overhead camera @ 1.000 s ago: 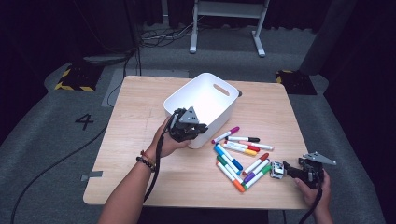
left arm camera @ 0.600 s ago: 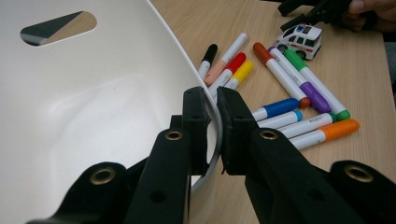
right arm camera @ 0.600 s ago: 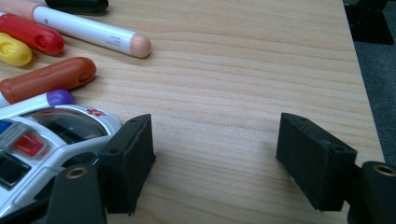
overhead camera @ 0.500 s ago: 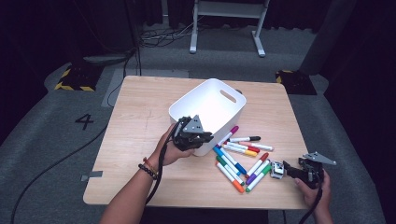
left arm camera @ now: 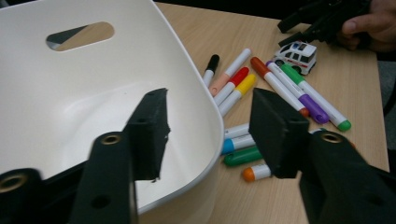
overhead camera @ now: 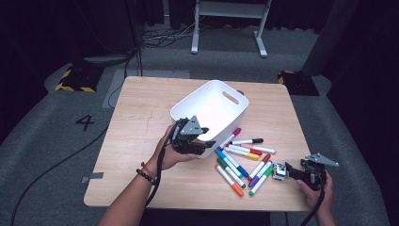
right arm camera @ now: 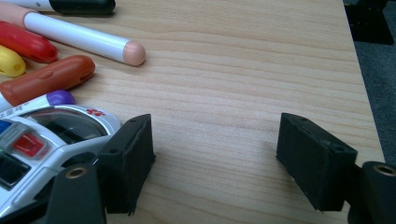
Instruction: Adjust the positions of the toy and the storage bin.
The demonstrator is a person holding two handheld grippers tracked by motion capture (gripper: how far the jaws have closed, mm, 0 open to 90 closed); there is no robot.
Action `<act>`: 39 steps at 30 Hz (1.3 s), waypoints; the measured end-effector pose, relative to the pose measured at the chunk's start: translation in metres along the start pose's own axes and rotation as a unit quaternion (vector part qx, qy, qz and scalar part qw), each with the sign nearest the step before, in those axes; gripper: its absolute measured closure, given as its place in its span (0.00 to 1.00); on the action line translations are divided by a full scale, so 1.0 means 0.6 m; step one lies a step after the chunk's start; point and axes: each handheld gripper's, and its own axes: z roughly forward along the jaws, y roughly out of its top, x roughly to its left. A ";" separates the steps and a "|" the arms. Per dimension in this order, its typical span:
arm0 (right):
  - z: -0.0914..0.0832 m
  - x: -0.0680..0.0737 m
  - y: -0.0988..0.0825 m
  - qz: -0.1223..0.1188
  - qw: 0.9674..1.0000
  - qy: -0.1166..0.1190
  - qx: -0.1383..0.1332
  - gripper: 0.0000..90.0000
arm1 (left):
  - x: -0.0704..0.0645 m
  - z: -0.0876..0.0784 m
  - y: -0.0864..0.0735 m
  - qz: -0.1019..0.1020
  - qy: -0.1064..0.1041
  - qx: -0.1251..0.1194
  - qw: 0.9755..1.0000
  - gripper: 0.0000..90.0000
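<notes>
Left gripper (overhead camera: pixel 207 143) jaws have just been opening, now parted astride the white plastic bin's (overhead camera: pixel 221 101) near rim, not clamping. Right gripper (overhead camera: pixel 294 172), jaws apart and empty, sits just beside the small white toy ambulance (overhead camera: pixel 279 171); that hand is nearer the scattered coloured markers (overhead camera: pixel 240 160).

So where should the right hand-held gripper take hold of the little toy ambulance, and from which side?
Probably across its two long flanks, coming down from above. The toy ambulance stands upright on its wheels on the table, with its smooth, parallel sides giving flat faces for the pads. The right hand-held gripper sits open just beside it, so it needs to shift over the roof. The green marker lies close alongside; avoid clipping it.
</notes>
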 end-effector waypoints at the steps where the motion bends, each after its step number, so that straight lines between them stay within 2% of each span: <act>1: 0.000 0.000 0.000 0.001 1.000 0.000 0.000 0.30 | 0.007 -0.011 0.000 -0.012 0.018 -0.009 1.000 0.35; 2: 0.000 0.000 0.000 0.001 1.000 0.000 0.000 0.30 | 0.007 -0.011 0.000 -0.012 0.018 -0.009 1.000 0.34; 3: 0.000 0.000 0.000 0.000 1.000 0.000 0.000 0.30 | 0.019 -0.025 -0.001 -0.036 0.032 -0.025 0.999 0.31; 4: 0.000 0.000 0.000 0.000 1.000 0.000 0.000 0.30 | 0.019 -0.025 -0.001 -0.036 0.032 -0.025 0.999 0.29; 6: 0.000 0.000 0.000 -0.001 1.000 -0.001 0.000 0.30 | 0.032 -0.039 -0.003 -0.051 0.052 -0.035 0.997 0.28; 7: 0.000 0.000 0.000 -0.001 1.000 -0.001 0.000 0.30 | 0.046 -0.052 -0.005 -0.064 0.062 -0.048 0.995 0.24; 8: 0.000 0.000 0.000 -0.001 1.000 -0.001 0.000 0.30 | 0.046 -0.052 -0.005 -0.064 0.062 -0.048 0.995 0.23; 9: 0.000 0.000 0.000 0.001 1.000 -0.001 0.001 0.30 | 0.068 -0.066 -0.008 -0.073 0.084 -0.055 0.992 0.22; 11: 0.000 0.000 0.000 0.001 1.000 -0.001 0.001 0.30 | 0.076 -0.069 -0.009 -0.075 0.092 -0.057 0.991 0.21; 14: 0.000 0.000 0.000 0.001 1.000 -0.001 0.001 0.30 | 0.110 -0.076 -0.010 -0.092 0.118 -0.045 0.988 0.20; 16: 0.000 0.000 0.000 0.001 1.000 -0.001 0.001 0.30 | 0.132 -0.079 -0.009 -0.097 0.143 -0.034 0.984 0.20; 18: 0.000 0.000 0.000 0.001 1.000 -0.001 0.001 0.30 | 0.153 -0.077 -0.011 -0.115 0.147 -0.025 0.982 0.20; 19: 0.000 0.000 0.000 0.000 1.000 -0.001 0.001 0.30 | 0.165 -0.071 -0.013 -0.120 0.159 -0.014 0.980 0.20; 21: 0.000 0.000 0.000 0.001 1.000 -0.001 0.001 0.30 | 0.179 -0.060 -0.016 -0.121 0.171 0.012 0.978 0.21; 22: 0.000 0.000 0.000 0.001 1.000 -0.001 0.001 0.30 | 0.193 -0.047 -0.021 -0.131 0.164 0.033 0.977 0.26; 24: 0.000 0.000 0.000 0.001 1.000 -0.001 0.001 0.30 | 0.199 -0.041 -0.023 -0.132 0.159 0.041 0.977 0.34; 25: 0.000 0.000 0.000 0.001 1.000 -0.001 0.001 0.30 | 0.205 -0.032 -0.027 -0.132 0.153 0.055 0.978 0.39; 26: 0.000 0.000 0.000 0.001 1.000 -0.001 0.001 0.30 | 0.205 -0.032 -0.027 -0.132 0.153 0.055 0.978 0.46; 27: 0.000 0.000 0.000 0.001 1.000 -0.001 0.001 0.30 | 0.208 -0.031 -0.028 -0.128 0.143 0.059 0.980 0.50; 28: 0.000 0.000 0.000 0.001 1.000 -0.001 0.001 0.30 | 0.209 -0.027 -0.030 -0.131 0.136 0.061 0.980 0.50; 29: 0.000 0.000 0.000 0.001 1.000 -0.001 0.001 0.30 | 0.212 -0.023 -0.034 -0.127 0.130 0.072 0.981 0.61; 32: 0.000 0.000 0.000 0.001 1.000 0.000 0.001 0.30 | 0.211 -0.020 -0.037 -0.116 0.126 0.085 0.982 0.74; 33: 0.000 0.000 0.000 0.001 1.000 0.000 0.001 0.30 | 0.207 -0.023 -0.041 -0.106 0.104 0.077 0.986 0.79; 36: 0.000 0.000 0.000 -0.001 1.000 0.001 0.000 0.30 | 0.199 -0.027 -0.042 -0.097 0.117 0.082 0.985 0.82; 39: 0.000 0.000 0.000 0.000 1.000 0.001 0.000 0.30 | 0.199 -0.030 -0.045 -0.103 0.117 0.078 0.985 0.84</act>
